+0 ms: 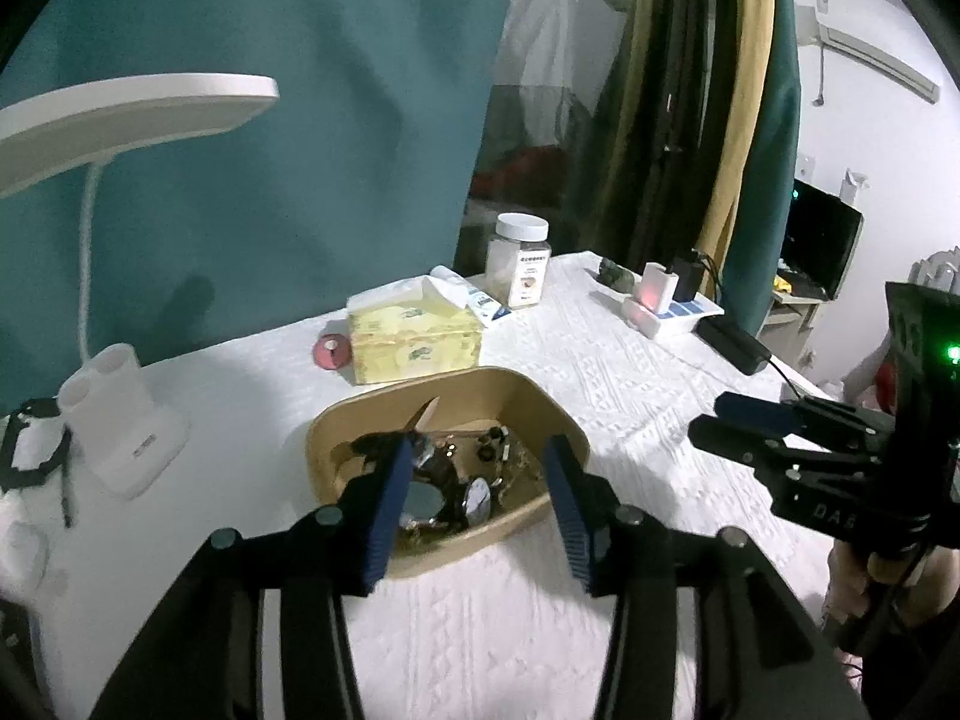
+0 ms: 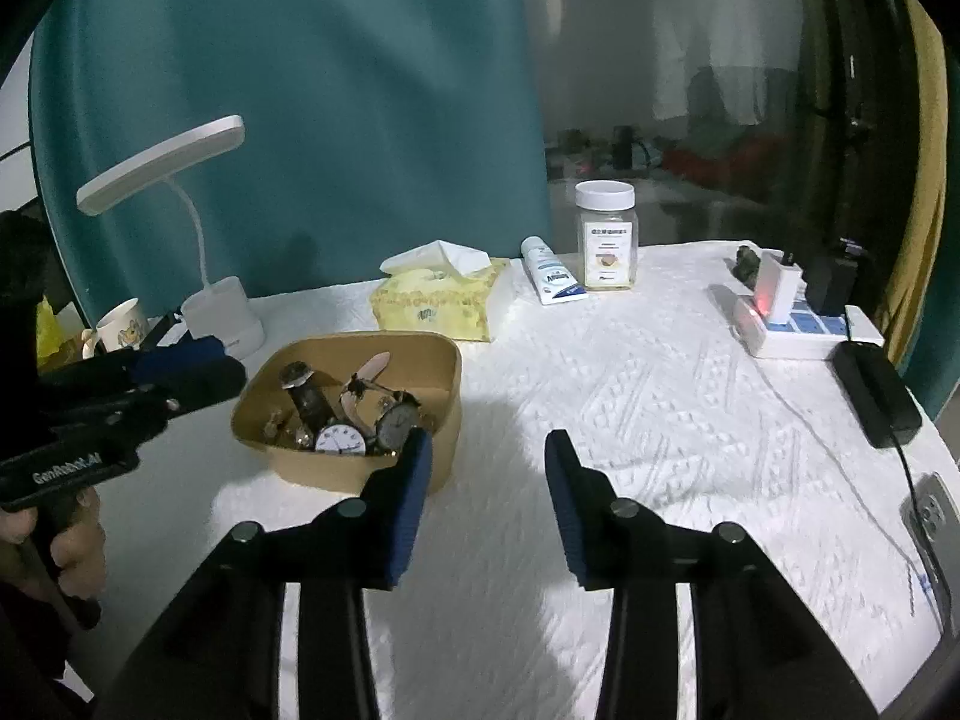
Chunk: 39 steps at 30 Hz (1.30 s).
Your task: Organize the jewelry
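Jaws wide on left gripper (image 1: 480,450) over tan box (image 1: 336,426) of watches (image 2: 354,414), right gripper (image 2: 487,450) wide, empty

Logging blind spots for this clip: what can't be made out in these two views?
- Left wrist: the left claw fingers cover part of the tan box, hiding some watches.
- Right wrist: small gold pieces beside the white-faced watch are too small to identify.
- Both views: the jar label is unreadable.
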Each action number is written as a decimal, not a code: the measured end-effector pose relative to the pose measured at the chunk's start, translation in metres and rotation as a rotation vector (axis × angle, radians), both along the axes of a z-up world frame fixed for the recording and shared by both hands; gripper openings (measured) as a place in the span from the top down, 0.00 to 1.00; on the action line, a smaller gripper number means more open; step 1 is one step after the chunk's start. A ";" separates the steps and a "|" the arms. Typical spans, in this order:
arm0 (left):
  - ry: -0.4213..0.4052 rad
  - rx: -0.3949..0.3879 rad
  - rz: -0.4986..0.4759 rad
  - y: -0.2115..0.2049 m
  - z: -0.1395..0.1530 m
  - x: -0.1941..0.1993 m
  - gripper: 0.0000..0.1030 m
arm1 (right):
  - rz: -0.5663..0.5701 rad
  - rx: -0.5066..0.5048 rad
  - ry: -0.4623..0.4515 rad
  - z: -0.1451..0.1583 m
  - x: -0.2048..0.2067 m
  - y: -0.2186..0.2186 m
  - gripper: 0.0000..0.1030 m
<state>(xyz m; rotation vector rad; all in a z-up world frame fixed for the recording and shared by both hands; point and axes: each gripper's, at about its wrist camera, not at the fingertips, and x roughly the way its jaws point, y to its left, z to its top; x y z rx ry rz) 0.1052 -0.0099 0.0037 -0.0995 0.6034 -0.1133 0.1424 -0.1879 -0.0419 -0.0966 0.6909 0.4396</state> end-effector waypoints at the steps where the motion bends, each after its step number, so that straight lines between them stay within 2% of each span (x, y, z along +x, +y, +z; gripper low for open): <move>1: -0.004 0.000 0.002 0.002 0.001 -0.004 0.53 | -0.004 -0.002 -0.003 0.001 -0.004 0.000 0.63; 6: -0.024 0.005 0.007 0.009 0.005 -0.026 0.50 | -0.018 -0.012 -0.028 0.012 -0.023 0.001 0.60; 13: -0.073 -0.013 0.013 0.019 0.019 -0.055 0.40 | -0.028 -0.014 -0.076 0.030 -0.051 0.005 0.54; 17: -0.134 -0.022 0.029 0.028 0.037 -0.072 0.30 | -0.040 -0.015 -0.110 0.043 -0.063 0.005 0.53; 20: -0.149 -0.026 0.045 0.033 0.047 -0.077 0.24 | -0.048 -0.015 -0.138 0.054 -0.071 0.004 0.52; 24: -0.158 -0.040 0.032 0.035 0.055 -0.085 0.23 | -0.056 -0.014 -0.174 0.069 -0.080 0.003 0.50; 29: -0.208 0.027 0.088 0.032 0.060 -0.094 0.23 | -0.058 -0.009 -0.208 0.081 -0.088 0.003 0.46; 39: -0.205 0.013 0.092 0.036 0.054 -0.092 0.19 | -0.060 -0.015 -0.183 0.072 -0.083 0.005 0.44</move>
